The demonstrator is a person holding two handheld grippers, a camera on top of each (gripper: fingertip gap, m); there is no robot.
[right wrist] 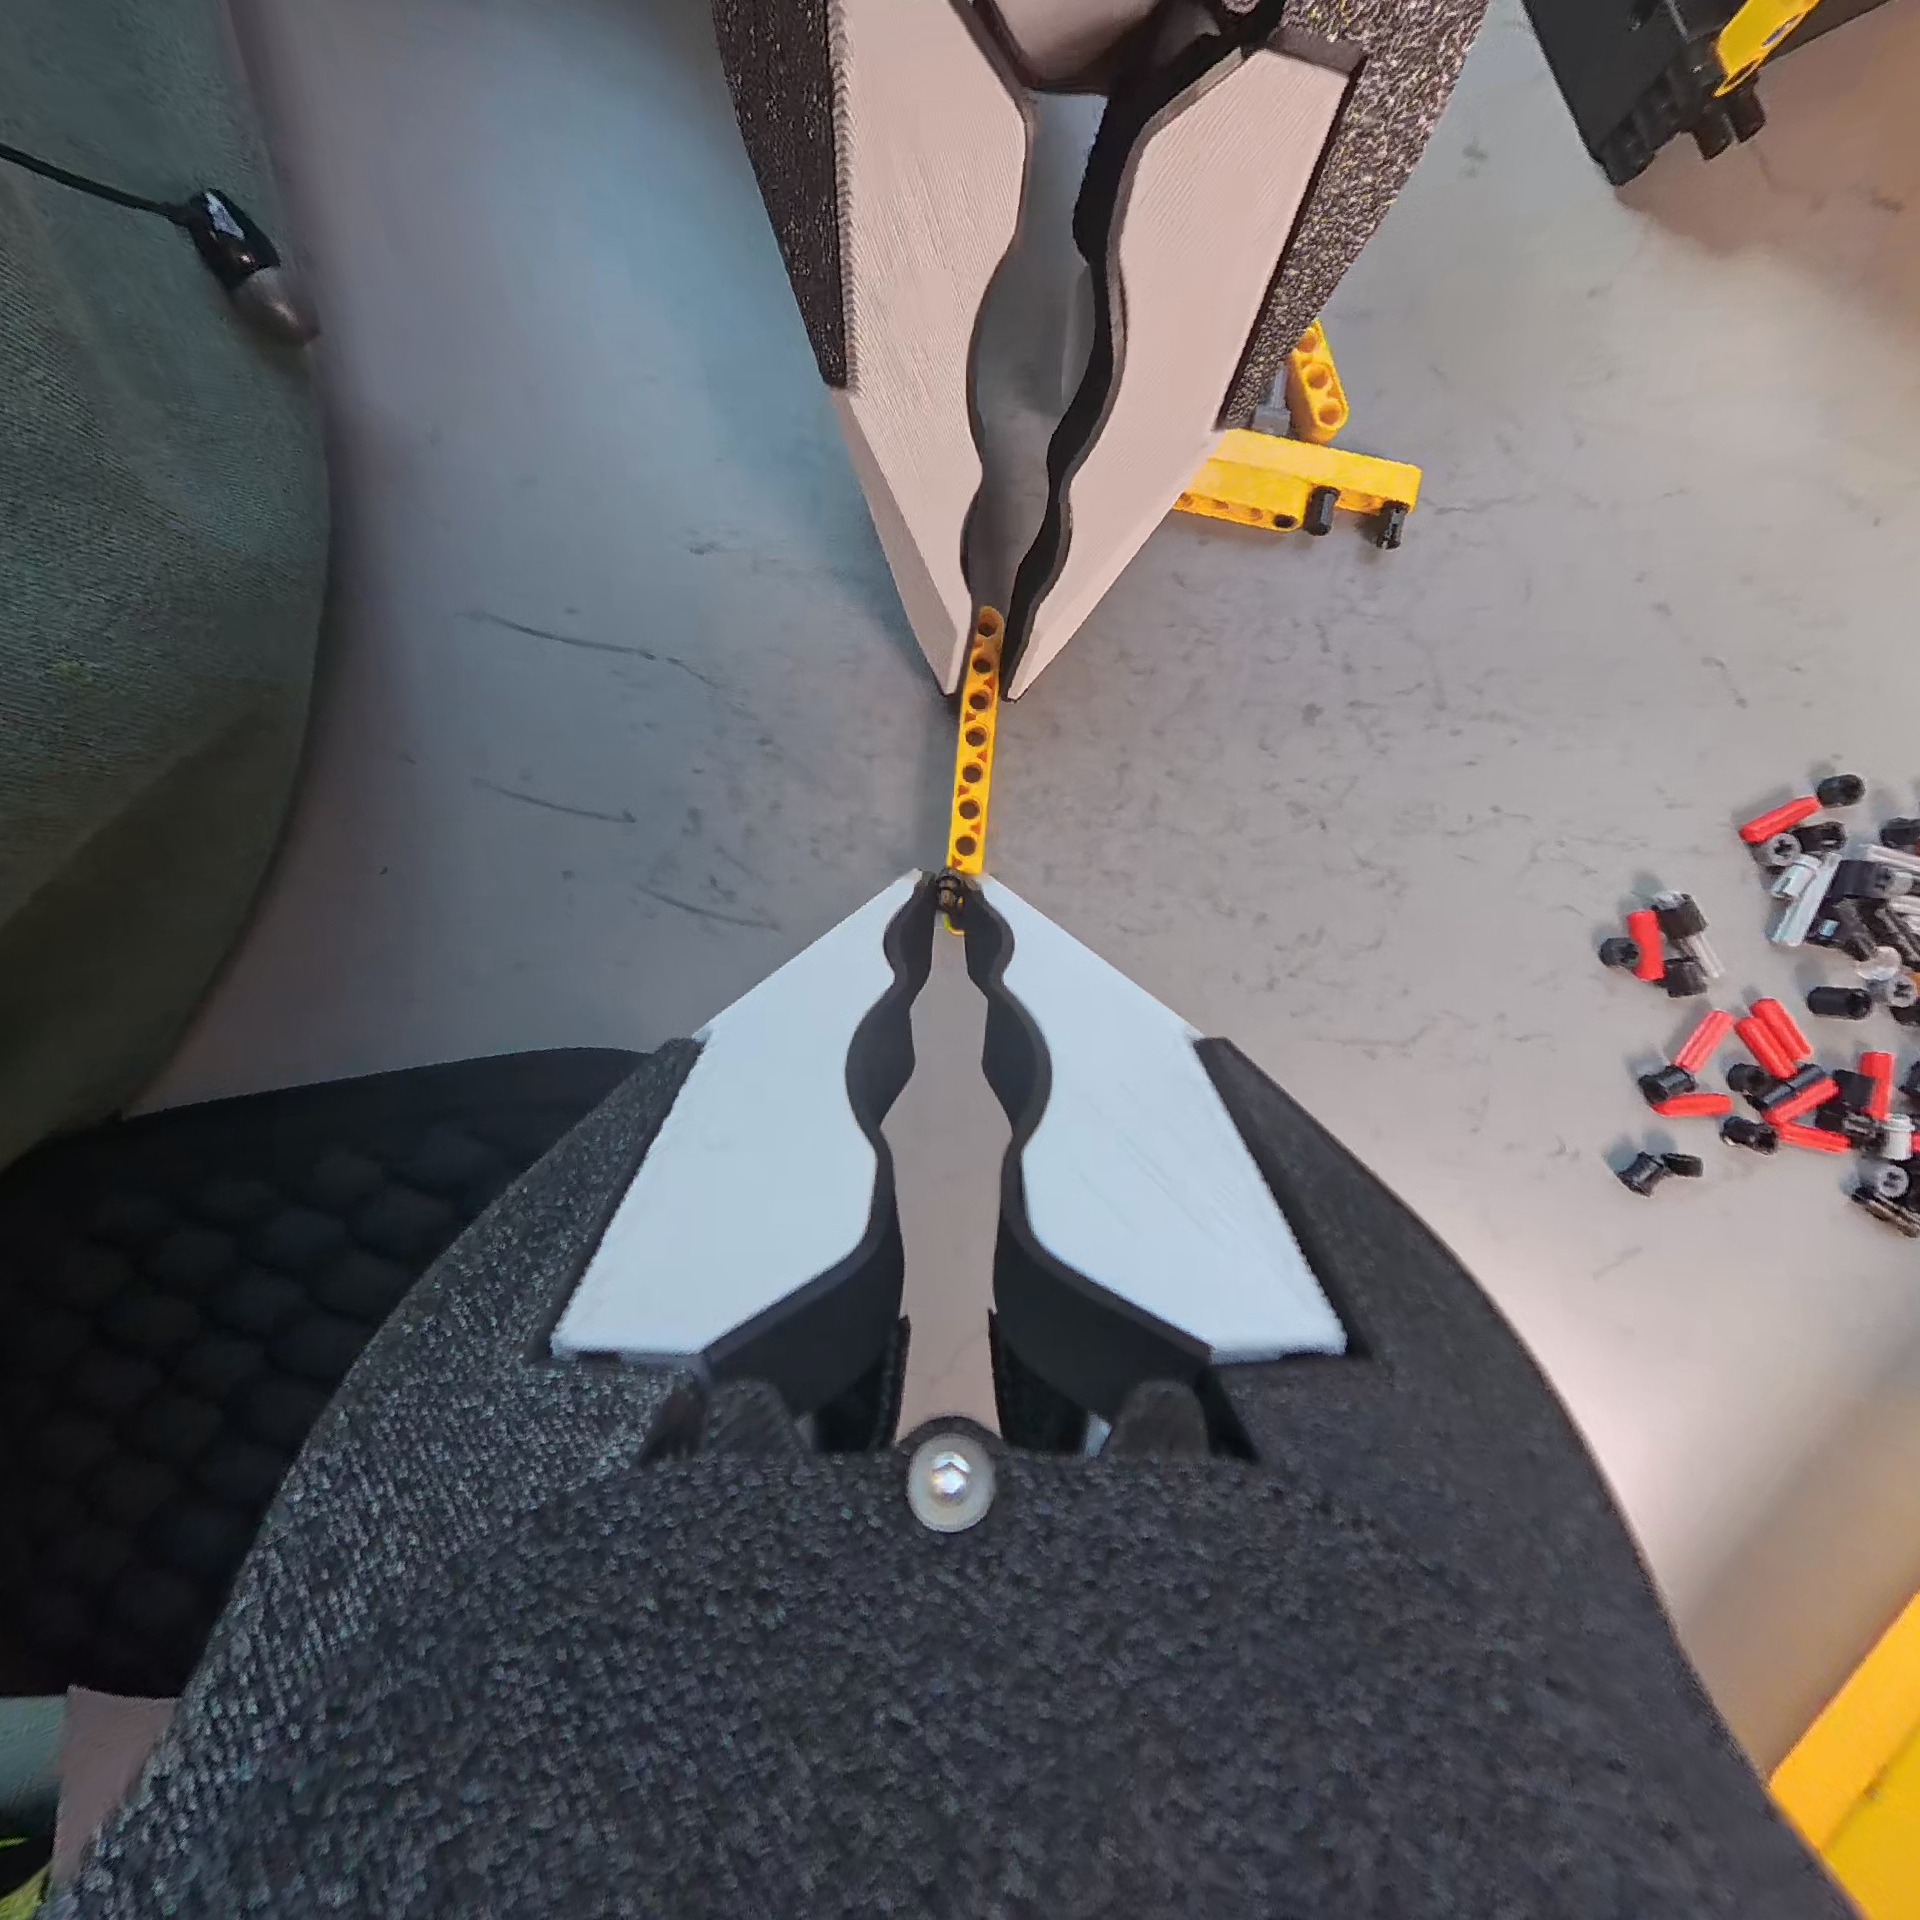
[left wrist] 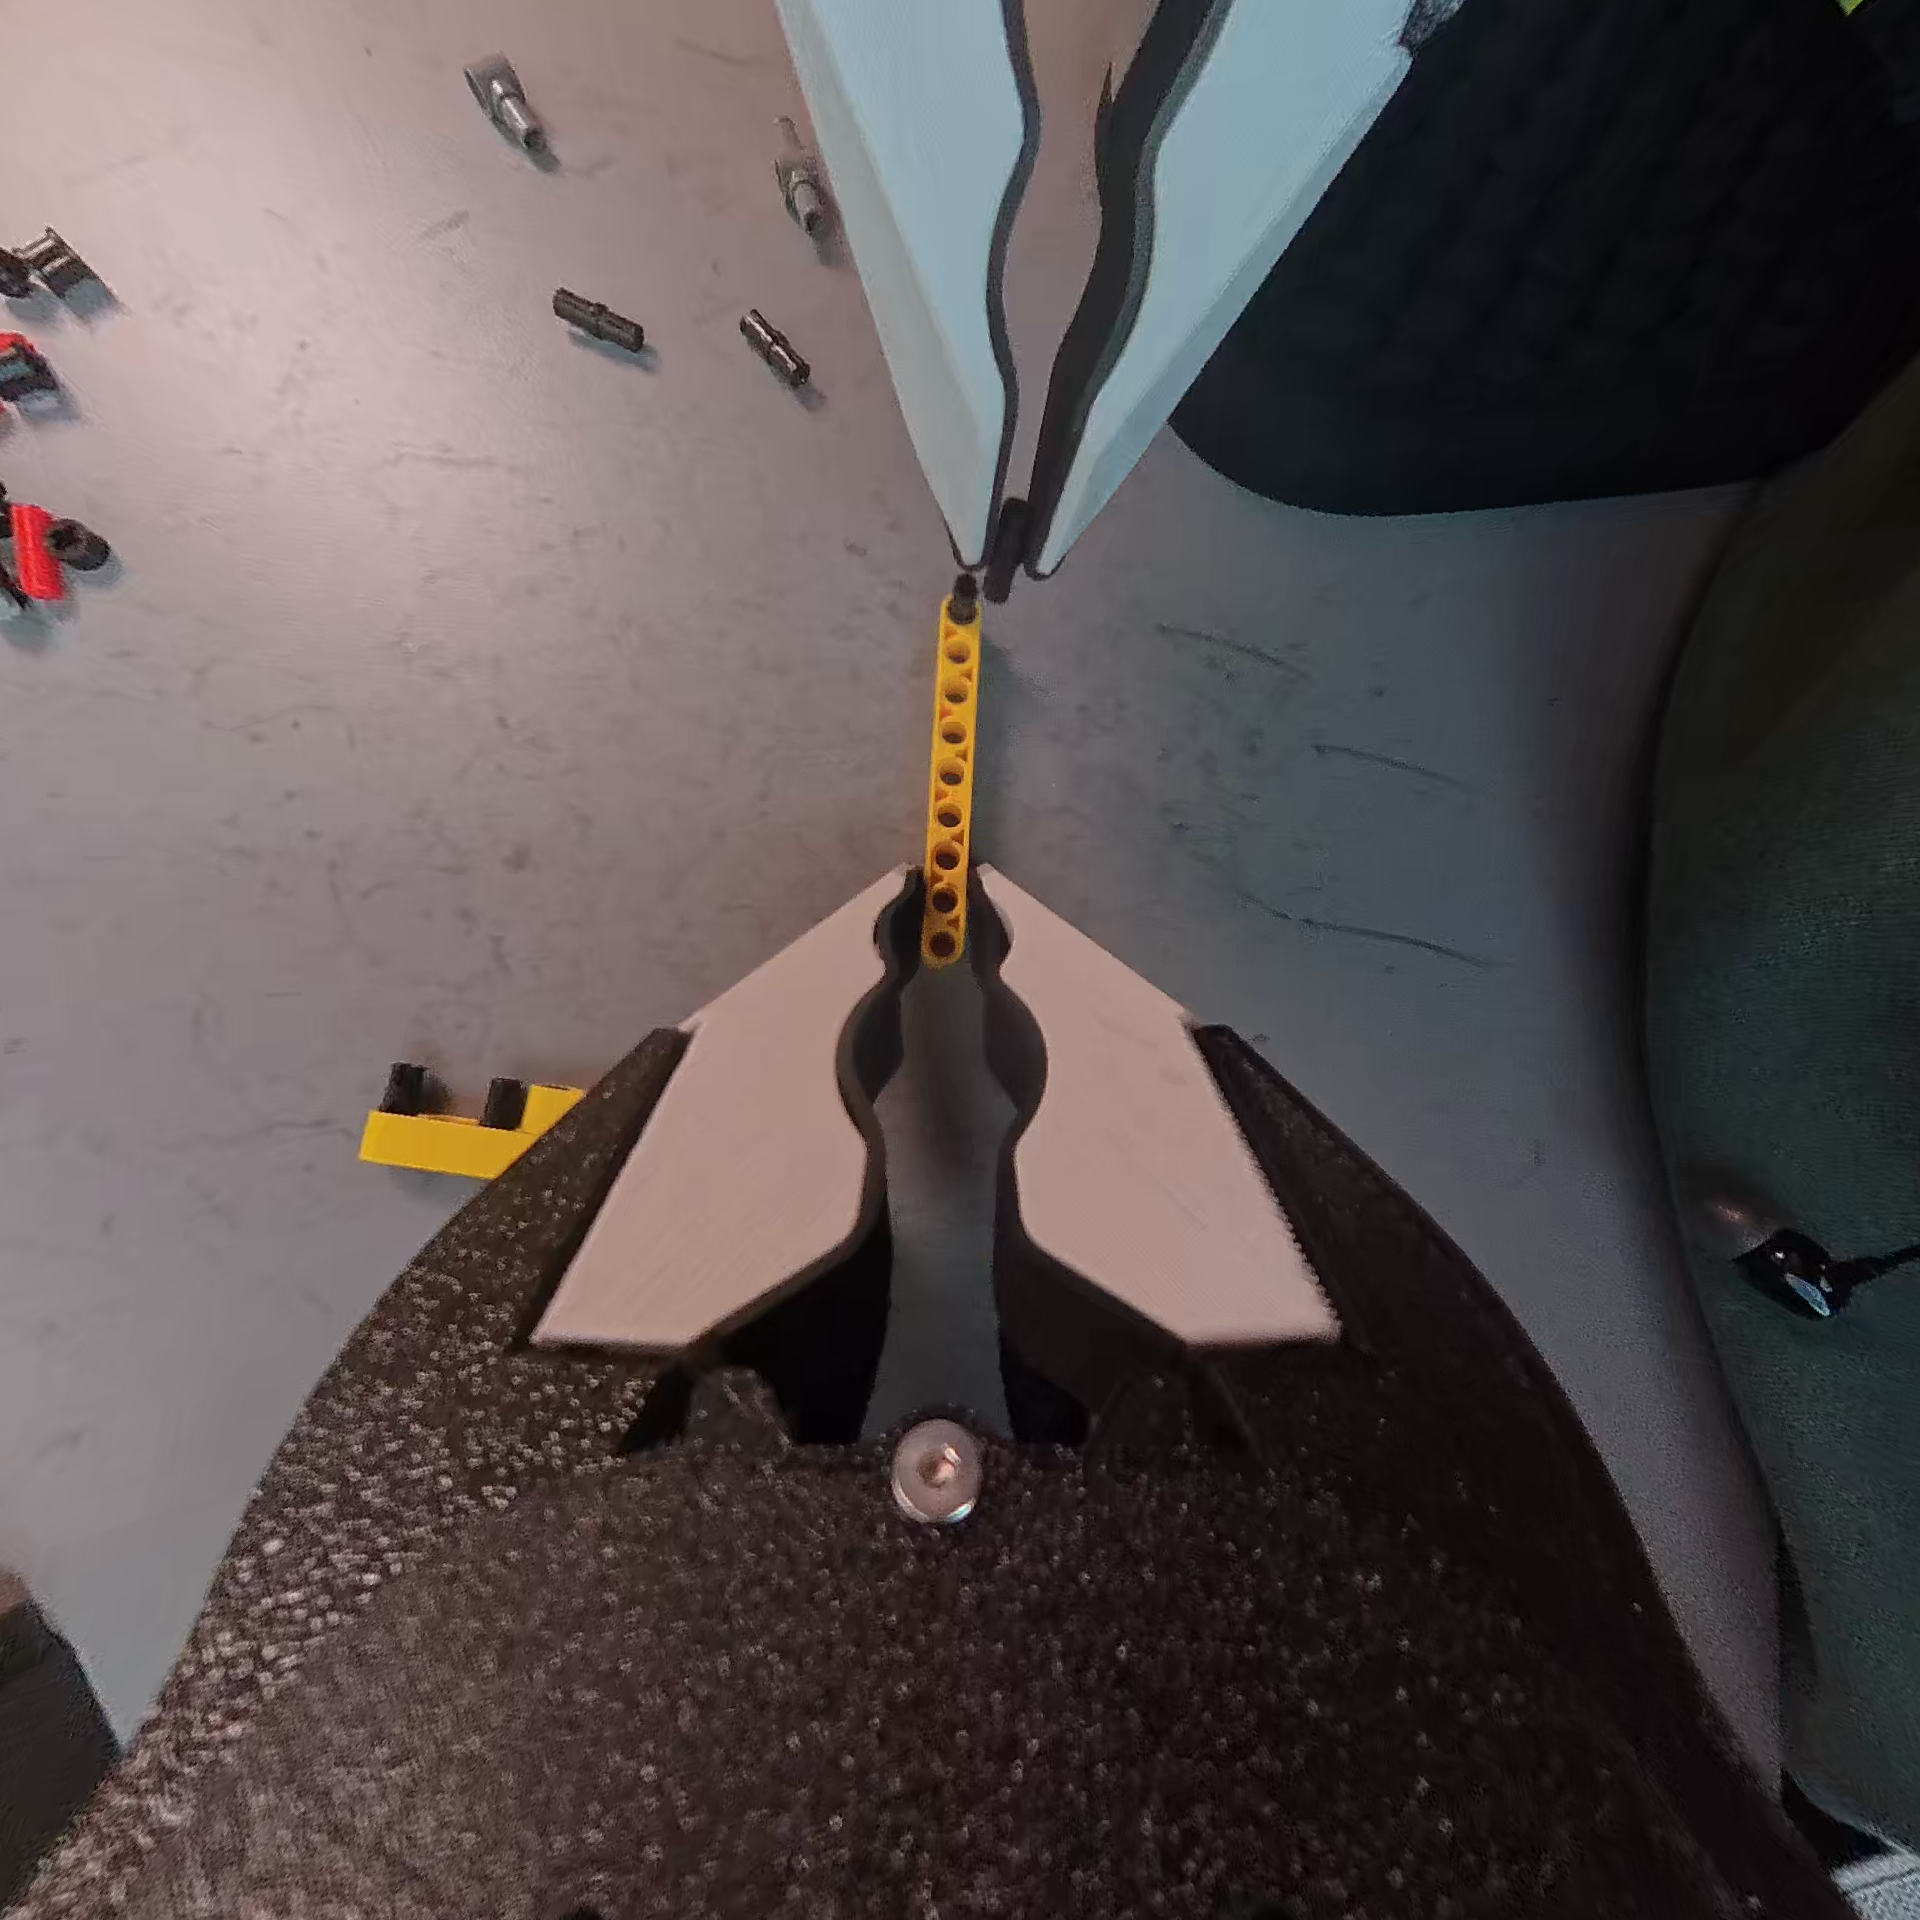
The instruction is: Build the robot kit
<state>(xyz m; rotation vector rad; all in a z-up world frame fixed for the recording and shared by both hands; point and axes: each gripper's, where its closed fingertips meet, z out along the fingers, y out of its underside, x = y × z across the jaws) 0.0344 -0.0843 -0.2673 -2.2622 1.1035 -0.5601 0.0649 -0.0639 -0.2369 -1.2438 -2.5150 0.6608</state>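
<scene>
Hanging in the air above the scuffed grey table (left wrist: 416, 727) is a long thin yellow plastic beam with a row of round holes (left wrist: 951, 790), and it is being held at both ends. The left gripper with pale grey fingers (left wrist: 943, 902) is pinching the beam's near end, with its jaws clenched on the last couple of holes. At the beam's far end, the right gripper with white fingers (left wrist: 1000, 561) is squeezing a small black plastic pin (left wrist: 1006, 545), and the pin's tip is sitting right at the beam's end hole. In the right wrist view the pin (right wrist: 949, 891) is showing between the white tips, touching the beam (right wrist: 975, 758).

Things could be going wrong here, I think. The pin is small and held only by the very tips, so it could be tipping sideways or popping out if it is not lined up with the hole. The beam is thin and gripped at just one end, so a hard push could be making it swing or slide in the left jaws.

Left of the beam, two more black pins (left wrist: 597, 319) are lying on the table. Near the left gripper, a thick yellow beam with black pins standing in it (left wrist: 457, 1138) is resting. In the right wrist view, a heap of red, black and grey small parts (right wrist: 1808, 997) is sitting well to the right of the beam.
</scene>
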